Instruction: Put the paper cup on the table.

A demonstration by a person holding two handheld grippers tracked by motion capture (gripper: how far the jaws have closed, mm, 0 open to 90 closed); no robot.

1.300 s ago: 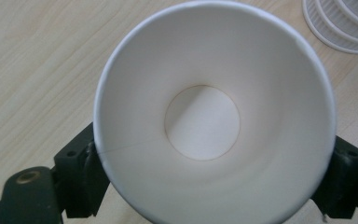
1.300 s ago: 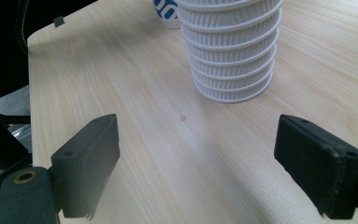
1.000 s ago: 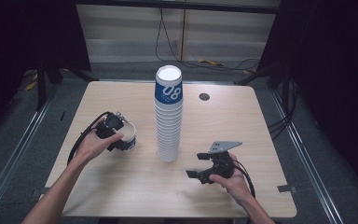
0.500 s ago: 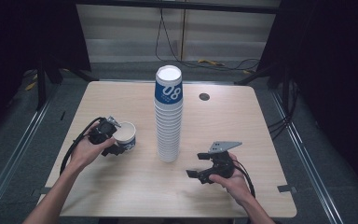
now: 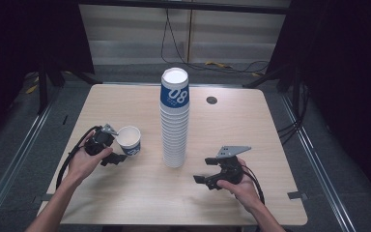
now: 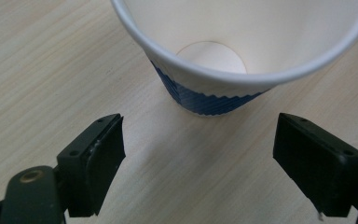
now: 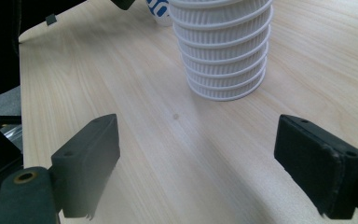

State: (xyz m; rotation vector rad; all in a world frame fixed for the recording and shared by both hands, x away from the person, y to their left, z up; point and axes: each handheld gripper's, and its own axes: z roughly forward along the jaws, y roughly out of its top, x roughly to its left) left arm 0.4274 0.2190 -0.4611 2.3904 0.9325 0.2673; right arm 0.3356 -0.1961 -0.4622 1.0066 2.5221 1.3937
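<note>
While a single paper cup (image 5: 129, 139) stands upright on the left side of the wooden table (image 5: 270, 125), the left gripper (image 5: 110, 153) sits just beside it on the near-left, jaws spread wide and holding nothing. In the left gripper view the cup (image 6: 242, 46) rises just beyond the two black jaws, its white mouth open toward the camera and its blue band meeting the tabletop; neither jaw touches it. A tall stack of cups (image 5: 175, 121) stands at the table's middle, to the right of the lone cup and apart from it, the topmost cup showing a blue band with white numerals. The right gripper (image 5: 211, 180) rests on the near right side of the table, well short of the stack, its jaws likewise spread and empty; the right gripper view looks along them to the ribbed base of the stack (image 7: 223, 51) farther off.

The work in hand appears to be dealing cups off the stack and setting them out singly, and this moment reads as the pause around one cup standing free: the left gripper is either just off it or about to close on it, and the pictures alone cannot settle which. If another cup is to come off, the next move would call for a gripper to rise to the stack's top rim, pinch only the uppermost cup, and lift it straight so the column stays standing.
</note>
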